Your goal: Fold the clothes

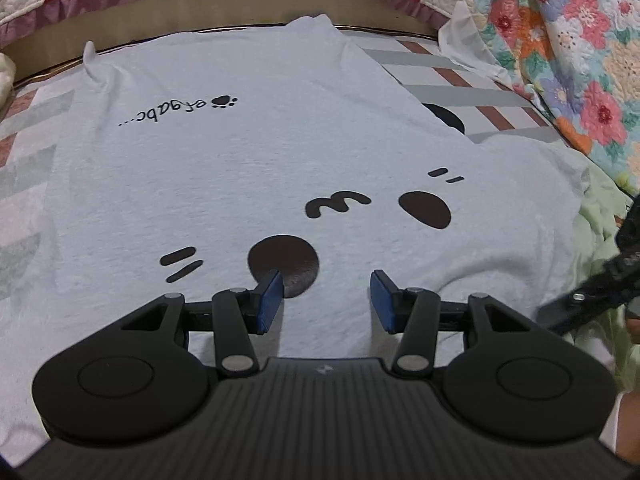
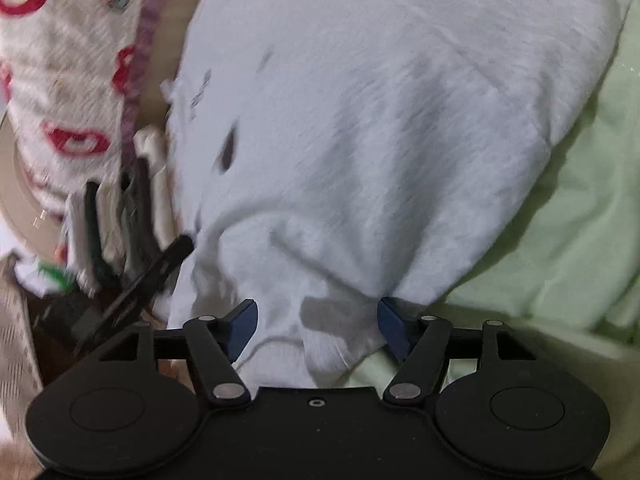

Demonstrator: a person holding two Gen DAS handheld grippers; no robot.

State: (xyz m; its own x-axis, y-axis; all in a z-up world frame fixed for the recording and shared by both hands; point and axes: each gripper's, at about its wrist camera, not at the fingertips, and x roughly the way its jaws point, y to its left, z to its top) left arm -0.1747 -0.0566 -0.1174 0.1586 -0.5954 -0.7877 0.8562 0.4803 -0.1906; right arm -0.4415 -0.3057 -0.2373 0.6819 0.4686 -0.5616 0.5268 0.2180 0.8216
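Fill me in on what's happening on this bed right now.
A person holding a two-finger gripper in each hand is folding a white T-shirt printed with a cartoon face, spread on the bed. The left gripper hovers open over the print, gripping nothing. The right gripper stands open with a bunched edge of the shirt between its jaws, its pads not pressing. A pale green cloth lies beside the shirt.

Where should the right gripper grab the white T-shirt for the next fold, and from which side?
Probably the bunched corner of the white T-shirt lying between the open right gripper pads. Come in low from the near edge over the green sheet; the cloth puckers into a raised ridge there.
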